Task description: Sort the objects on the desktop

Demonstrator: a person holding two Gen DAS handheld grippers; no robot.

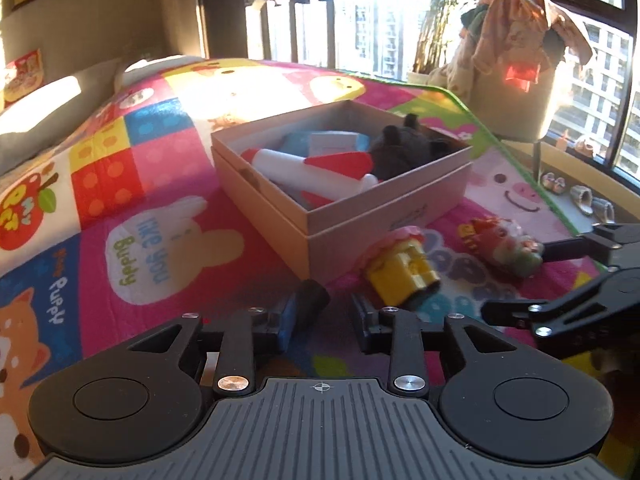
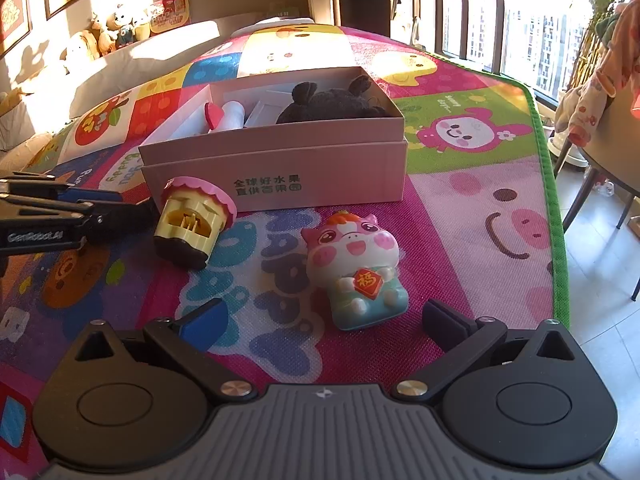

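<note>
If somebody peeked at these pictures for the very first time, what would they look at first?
Probably the bright cartoon play mat covering the whole surface. In its middle sits a pink box holding a red-and-white rocket toy and a dark plush. In front of the box lie a pink cow figure, between the right gripper's open fingers, and a tipped-over yellow cupcake toy.

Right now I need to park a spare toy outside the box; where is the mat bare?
Free: the mat right of the box, up to its green edge, and the stretch behind the box. Crowded: in front of the box, where the yellow toy, cow figure and both grippers sit.
</note>
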